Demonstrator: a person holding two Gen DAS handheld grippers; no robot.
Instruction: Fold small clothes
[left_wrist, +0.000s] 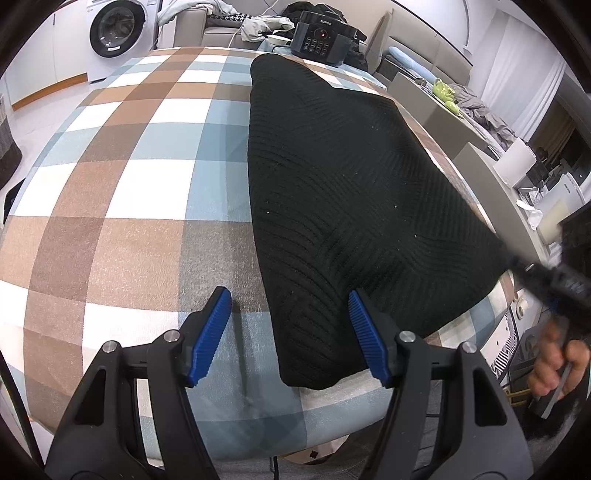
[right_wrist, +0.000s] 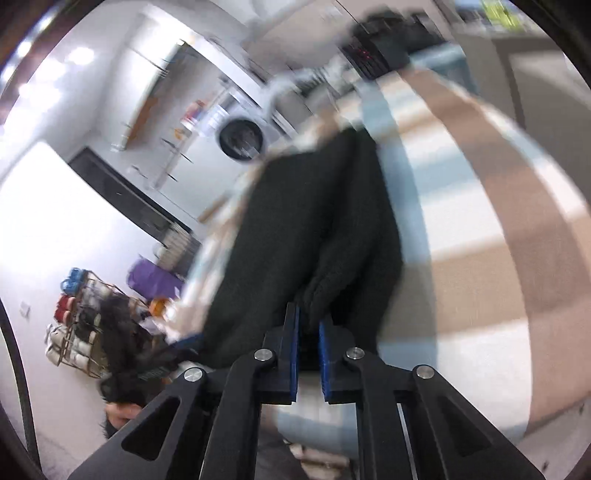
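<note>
A black ribbed knit garment (left_wrist: 332, 192) lies on the checked tablecloth (left_wrist: 122, 177), running from the near edge to the far side. My left gripper (left_wrist: 290, 321) is open just above the cloth, its right finger over the garment's near corner, its left finger over bare cloth. My right gripper (right_wrist: 309, 325) is shut on a bunched edge of the black garment (right_wrist: 306, 229); that view is blurred by motion. The right gripper also shows in the left wrist view (left_wrist: 543, 273) at the garment's right edge.
A black multicooker (left_wrist: 321, 37) stands at the table's far end. A washing machine (left_wrist: 118, 29) is at the back left. A sofa with clothes and a green toy (left_wrist: 447, 92) runs along the right. A wire rack of yarn (right_wrist: 81, 317) stands on the floor.
</note>
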